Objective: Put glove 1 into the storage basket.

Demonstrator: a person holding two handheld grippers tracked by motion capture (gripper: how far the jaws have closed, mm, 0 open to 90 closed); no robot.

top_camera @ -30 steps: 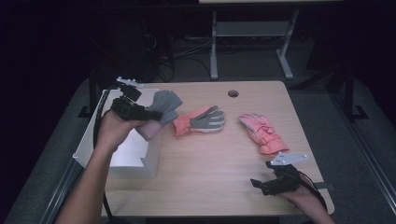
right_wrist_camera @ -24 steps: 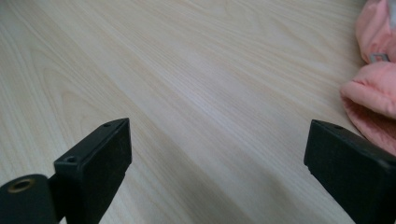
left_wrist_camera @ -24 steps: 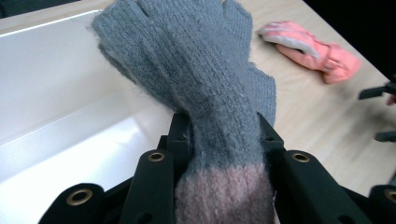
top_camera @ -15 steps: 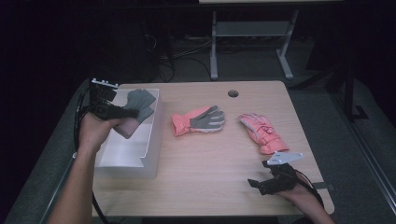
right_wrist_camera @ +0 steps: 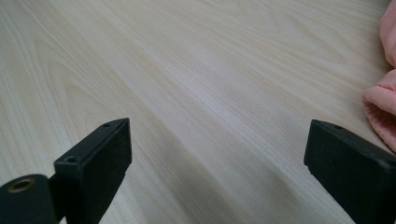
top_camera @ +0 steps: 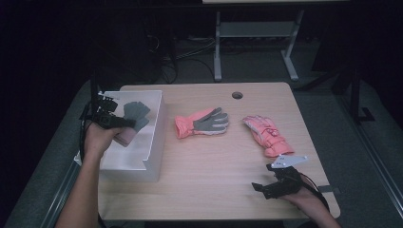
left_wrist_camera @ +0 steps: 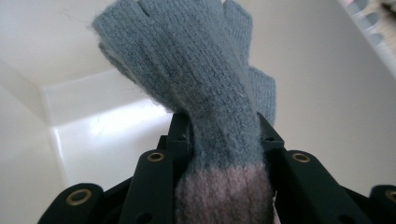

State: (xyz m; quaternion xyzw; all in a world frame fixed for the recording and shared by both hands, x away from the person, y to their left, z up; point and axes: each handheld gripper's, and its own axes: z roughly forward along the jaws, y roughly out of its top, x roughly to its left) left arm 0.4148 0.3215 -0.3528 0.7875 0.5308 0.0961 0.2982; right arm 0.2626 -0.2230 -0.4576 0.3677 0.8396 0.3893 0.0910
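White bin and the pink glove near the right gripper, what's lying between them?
The pink-and-grey glove, palm up on the table, lies between the white bin and the pink glove, seen in the high view.

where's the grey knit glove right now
The grey knit glove is at the high view's left, clamped in the left gripper inside the white bin.

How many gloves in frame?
3. A grey knit glove is gripped by the left gripper over the white bin. Two pink ski gloves lie on the table: one mid-table, one to its right. The bin may hide more.
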